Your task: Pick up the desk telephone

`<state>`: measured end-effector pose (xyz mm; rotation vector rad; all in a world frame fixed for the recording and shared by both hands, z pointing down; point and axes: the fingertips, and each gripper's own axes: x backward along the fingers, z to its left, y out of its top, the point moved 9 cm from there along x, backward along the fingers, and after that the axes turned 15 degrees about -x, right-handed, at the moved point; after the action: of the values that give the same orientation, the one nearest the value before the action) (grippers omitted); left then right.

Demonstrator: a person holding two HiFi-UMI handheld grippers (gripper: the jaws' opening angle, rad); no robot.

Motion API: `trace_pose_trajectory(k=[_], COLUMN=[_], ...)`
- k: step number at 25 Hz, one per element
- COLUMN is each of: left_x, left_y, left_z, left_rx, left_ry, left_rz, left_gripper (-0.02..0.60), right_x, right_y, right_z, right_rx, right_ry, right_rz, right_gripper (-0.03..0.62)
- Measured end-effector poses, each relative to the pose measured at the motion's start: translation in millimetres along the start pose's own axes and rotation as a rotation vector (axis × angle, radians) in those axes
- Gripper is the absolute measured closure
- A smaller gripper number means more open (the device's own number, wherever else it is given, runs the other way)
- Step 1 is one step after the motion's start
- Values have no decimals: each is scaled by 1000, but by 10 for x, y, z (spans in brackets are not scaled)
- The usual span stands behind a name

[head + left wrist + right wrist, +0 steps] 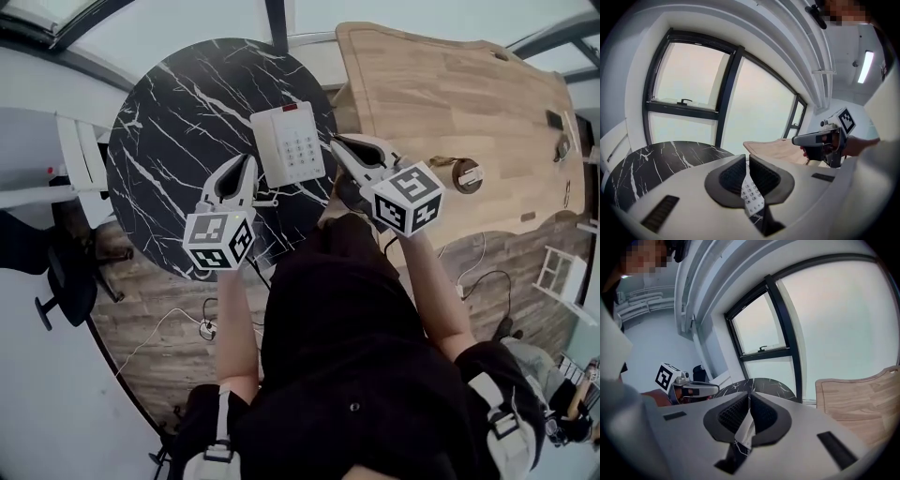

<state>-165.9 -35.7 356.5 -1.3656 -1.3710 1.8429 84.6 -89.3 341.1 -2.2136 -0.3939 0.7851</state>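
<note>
white desk telephone [287, 143] with grey keypad, red top mark, lying flat near round black marble table's [169, 122] edge.

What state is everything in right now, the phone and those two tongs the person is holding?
desk telephone: lying flat on the round marble table, keypad up, not gripped.
left tongs: shut, nothing between them, near the telephone's left edge.
right tongs: shut, nothing between them, near the telephone's right edge.

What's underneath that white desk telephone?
The desk telephone lies flat on a round black marble-patterned table. The tabletop directly beneath it is hidden by the phone's own body.
</note>
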Motion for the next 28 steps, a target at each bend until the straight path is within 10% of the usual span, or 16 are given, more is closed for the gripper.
trace_pose_trajectory(k=[17,28], left_x=[-392,-702], left_y=[-603,-1042], left_z=[222,340], left_rx=[80,159], left_ry=[-84,-132], left_rz=[134,197], left_gripper=[504,423], right_x=[-499,-910], right_y=[-491,-848], right_z=[-413,-782], right_rx=[-120,-174], right_ry=[-63,-106], right_rz=[144,271], right_gripper=[557,428])
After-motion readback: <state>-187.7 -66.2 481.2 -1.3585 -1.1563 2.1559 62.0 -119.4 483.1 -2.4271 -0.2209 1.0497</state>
